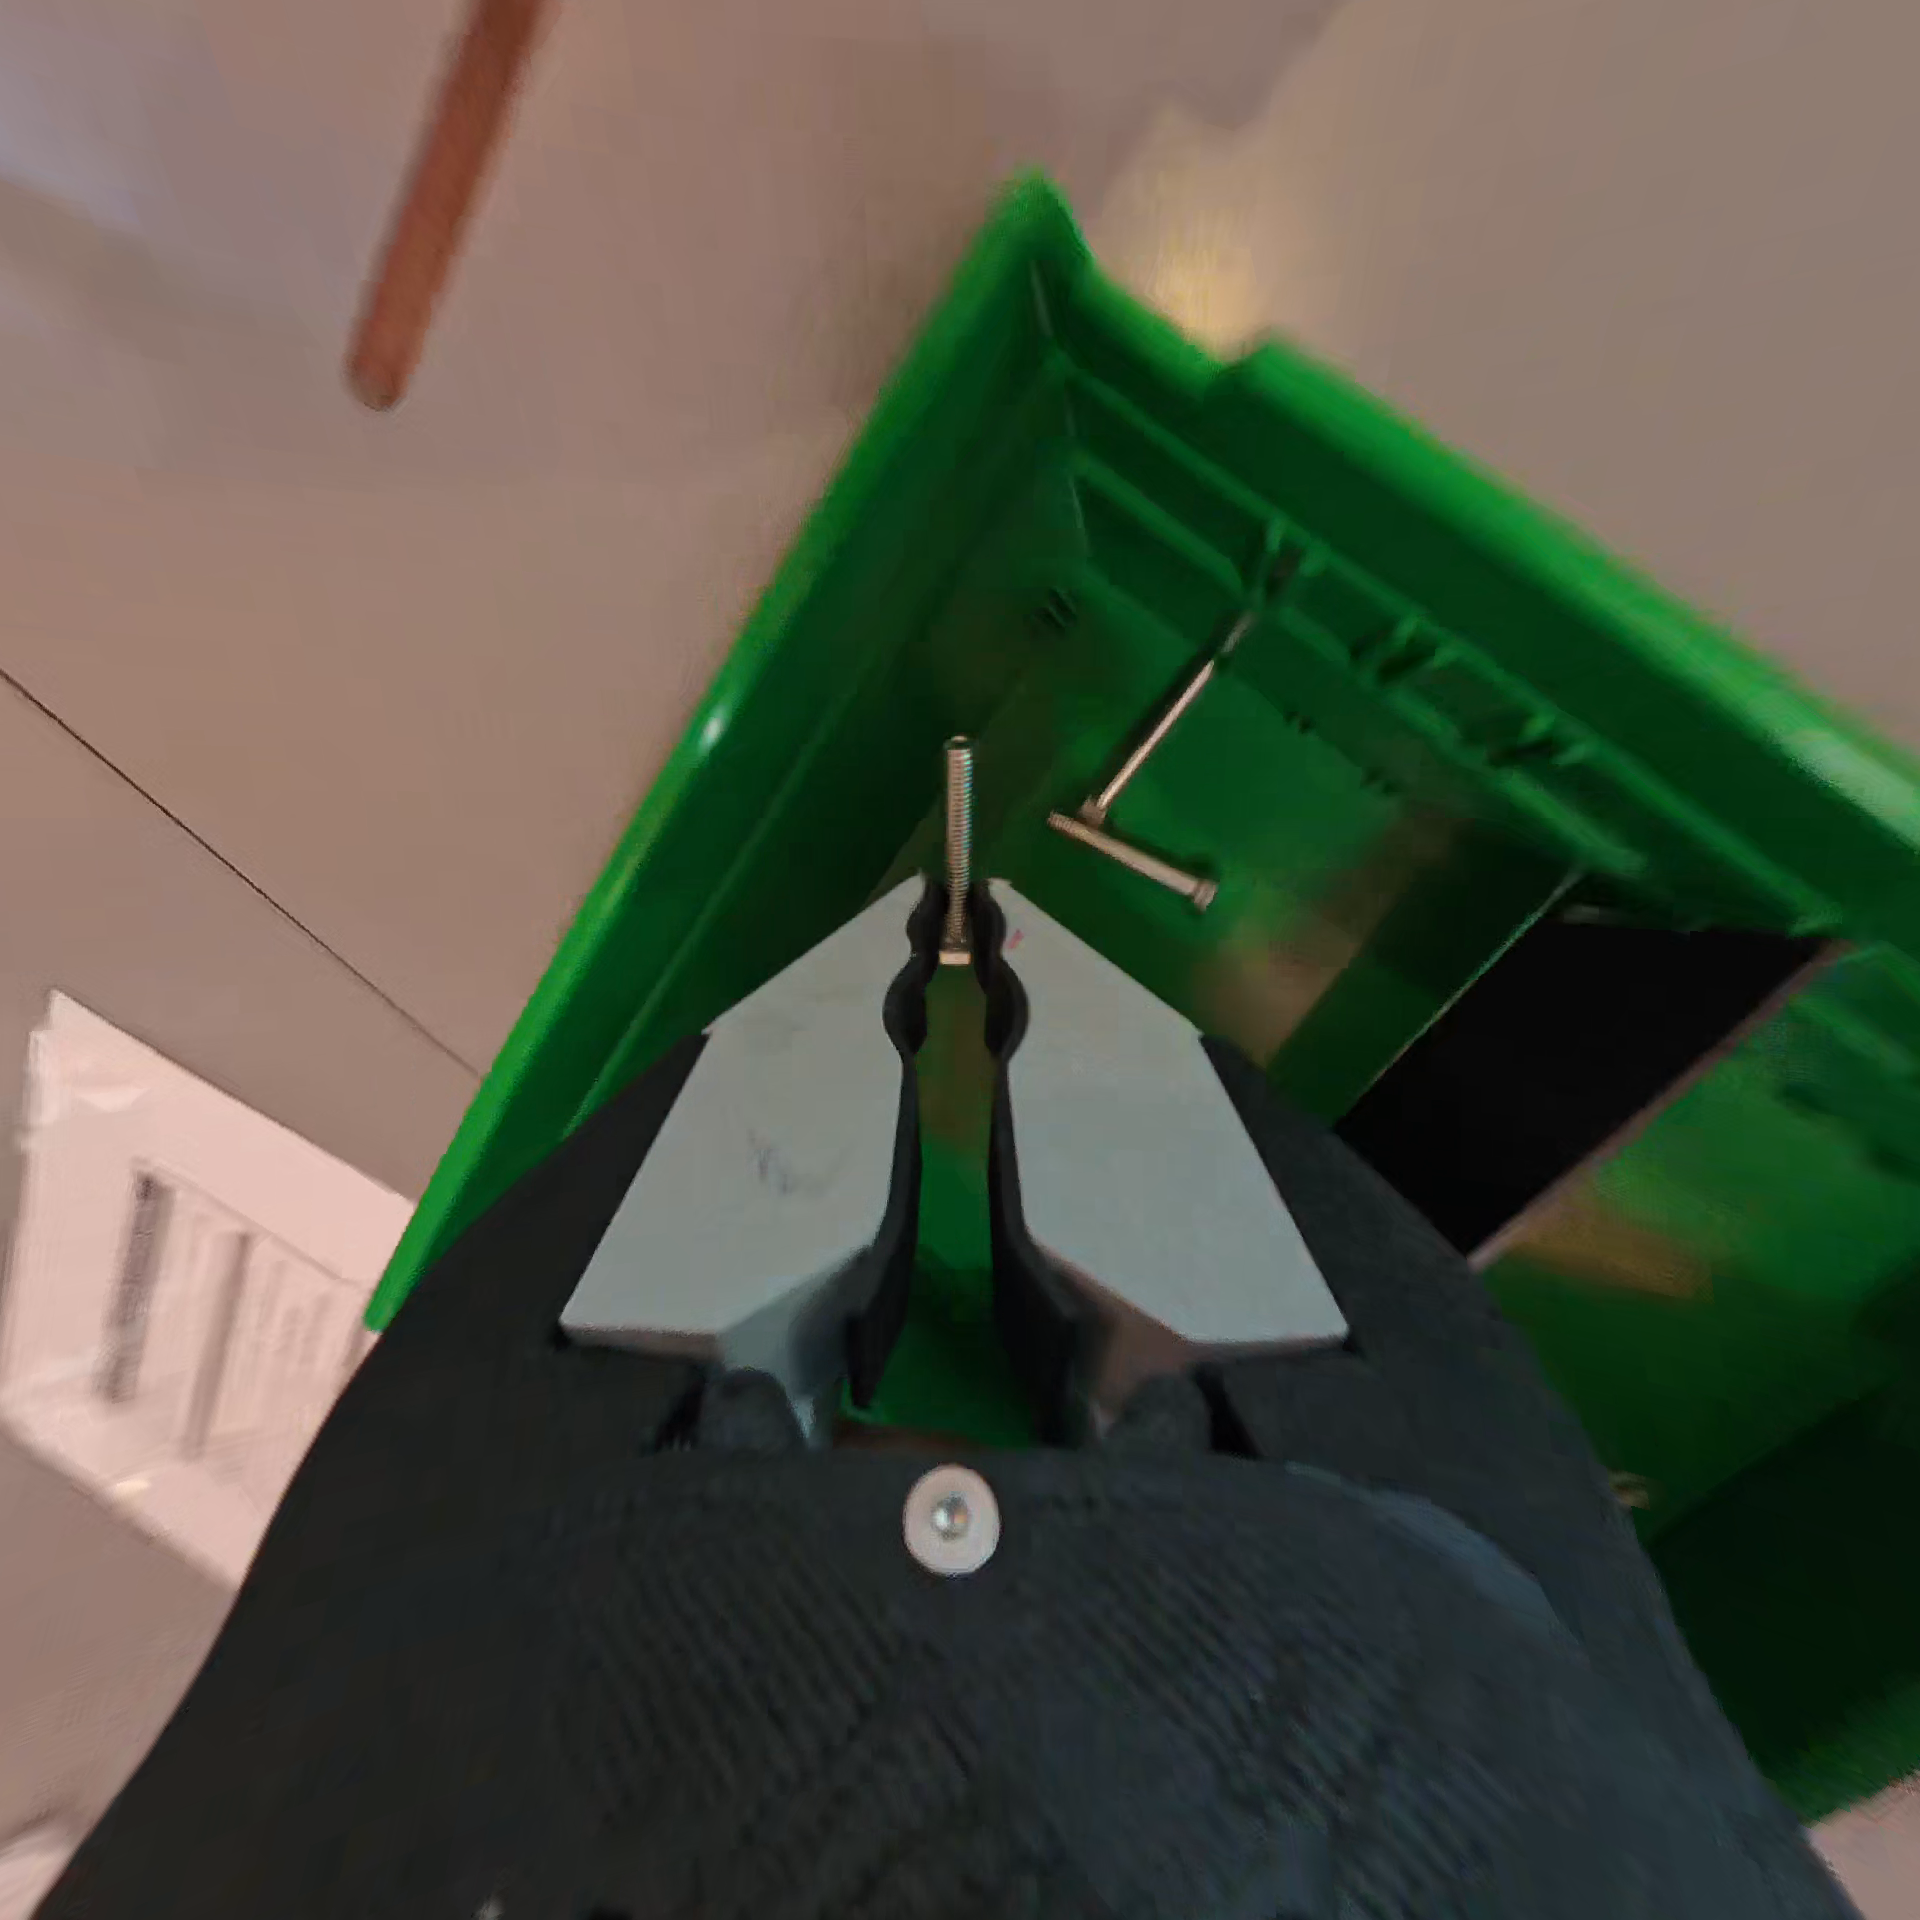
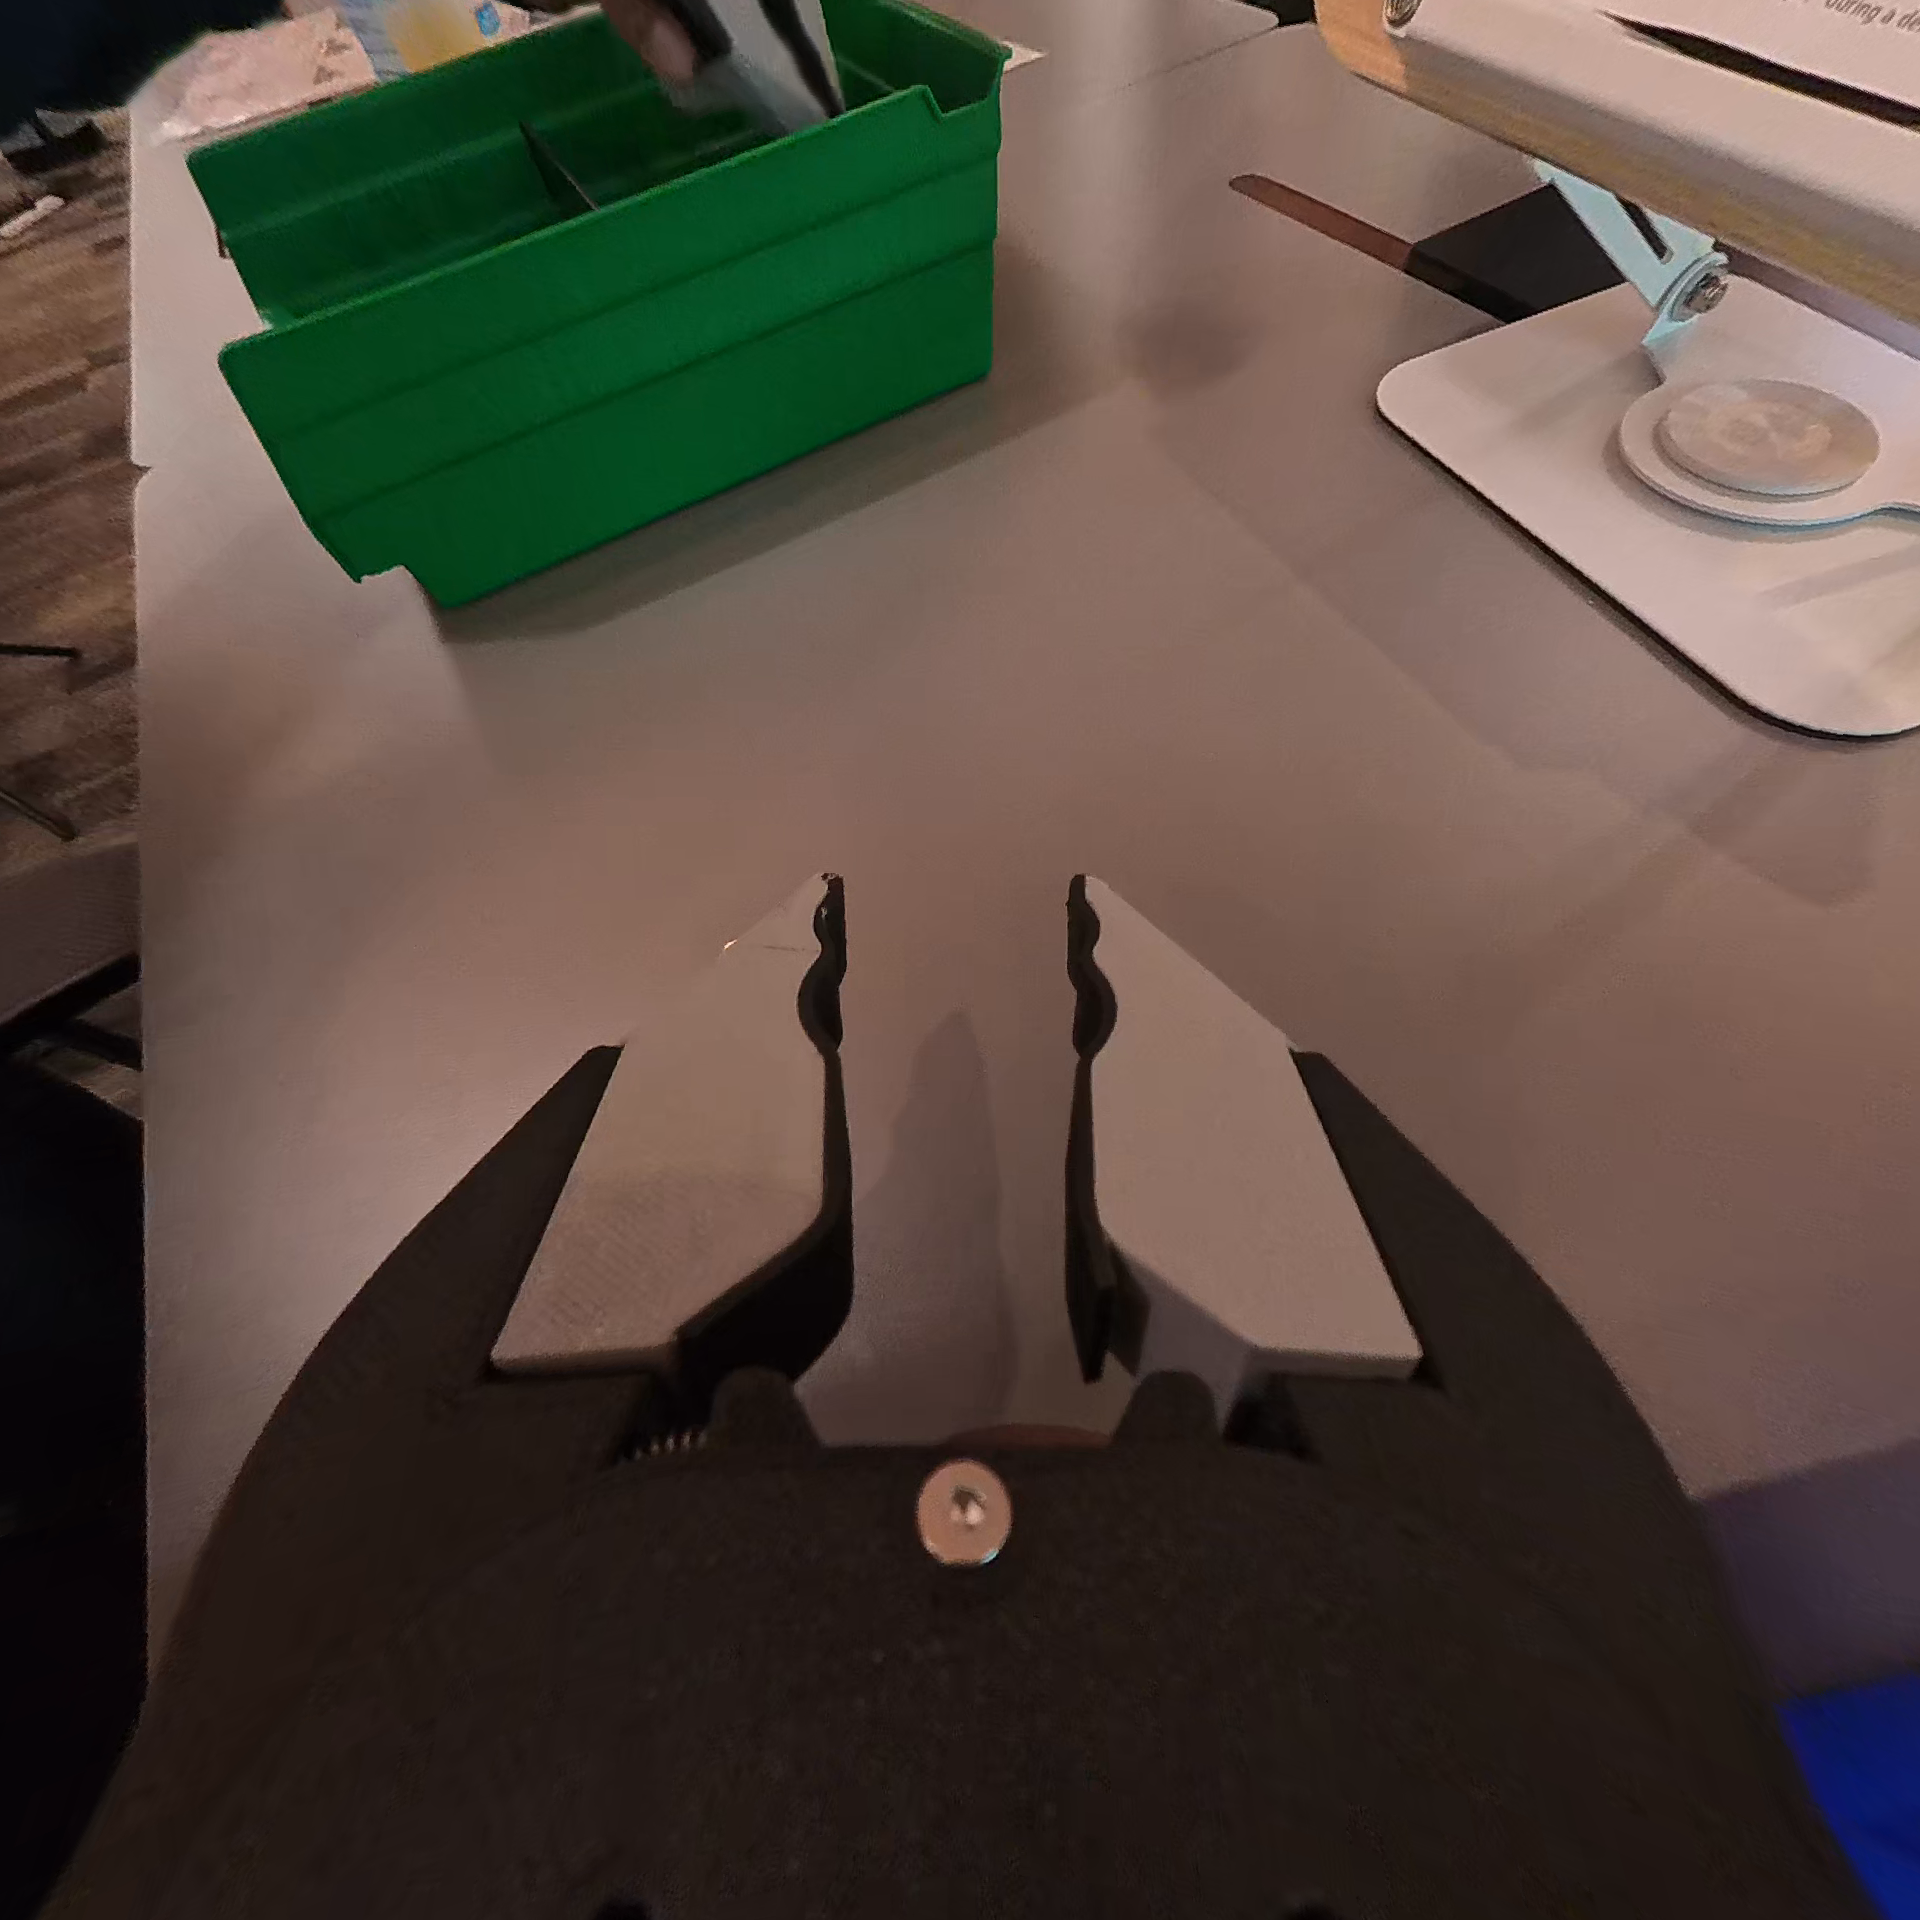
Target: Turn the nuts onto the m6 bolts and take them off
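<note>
My left gripper (image 1: pixel 957 920) is shut on a silver bolt (image 1: pixel 958 821), gripping it by the head end so the threaded shaft points forward, above the corner of the green bin (image 1: pixel 727 831). Two more bolts (image 1: pixel 1132 862) lie crossed on the bin's floor. My right gripper (image 2: pixel 956 914) is open and empty, low over the grey table. In the right wrist view the green bin (image 2: pixel 644 416) stands far ahead to the left, with the left gripper (image 2: pixel 748 52) reaching into it. I see no nuts.
A black divider (image 1: pixel 1538 1091) splits the bin into compartments. A white stand with a round disc (image 2: pixel 1756 447) sits at the right of the table. A brown strip (image 2: pixel 1320 223) lies behind it. White paper (image 1: pixel 187 1278) lies left of the bin. The grippers' ends are close to 40 centimetres from one another. The round disc (image 2: pixel 1756 447) is about 30 centimetres from my right fingertips and 35 centimetres from my left.
</note>
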Available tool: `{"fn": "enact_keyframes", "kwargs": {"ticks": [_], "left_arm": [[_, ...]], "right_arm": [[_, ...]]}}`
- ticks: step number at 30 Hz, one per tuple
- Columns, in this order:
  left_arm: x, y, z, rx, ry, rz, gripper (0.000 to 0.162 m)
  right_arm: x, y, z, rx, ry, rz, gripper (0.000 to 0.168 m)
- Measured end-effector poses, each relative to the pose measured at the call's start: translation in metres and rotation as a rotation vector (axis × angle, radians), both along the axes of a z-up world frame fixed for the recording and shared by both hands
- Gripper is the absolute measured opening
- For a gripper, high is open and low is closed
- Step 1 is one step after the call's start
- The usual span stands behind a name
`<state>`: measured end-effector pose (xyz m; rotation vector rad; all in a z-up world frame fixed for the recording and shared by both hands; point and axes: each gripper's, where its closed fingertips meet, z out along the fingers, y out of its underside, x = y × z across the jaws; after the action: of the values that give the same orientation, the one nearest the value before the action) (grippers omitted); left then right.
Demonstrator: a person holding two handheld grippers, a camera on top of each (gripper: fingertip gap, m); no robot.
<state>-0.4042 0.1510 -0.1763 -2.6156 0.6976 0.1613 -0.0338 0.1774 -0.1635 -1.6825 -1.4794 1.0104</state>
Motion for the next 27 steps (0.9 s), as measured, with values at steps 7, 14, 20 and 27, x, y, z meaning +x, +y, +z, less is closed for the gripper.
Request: {"fn": "enact_keyframes", "kwargs": {"ticks": [7, 14, 20, 27], "left_arm": [[0.103, -0.003, 0.115, 0.407, -0.767, 0.042, 0.004], [0.259, -0.052, 0.165, 0.524, -1.168, -0.215, 0.004], [0.369, -0.069, 0.135, 0.545, -1.226, -0.444, 0.004], [0.407, -0.045, 0.081, 0.427, -1.243, -0.464, 0.004]], "right_arm": [[-0.005, -0.024, 0.006, -0.113, 0.04, 0.104, 0.041], [0.0, -0.06, 0.045, -0.25, 0.206, 0.291, 0.042], [0.017, -0.076, 0.092, -0.307, 0.405, 0.408, 0.037], [0.02, -0.062, 0.097, -0.324, 0.44, 0.361, 0.031]]}}
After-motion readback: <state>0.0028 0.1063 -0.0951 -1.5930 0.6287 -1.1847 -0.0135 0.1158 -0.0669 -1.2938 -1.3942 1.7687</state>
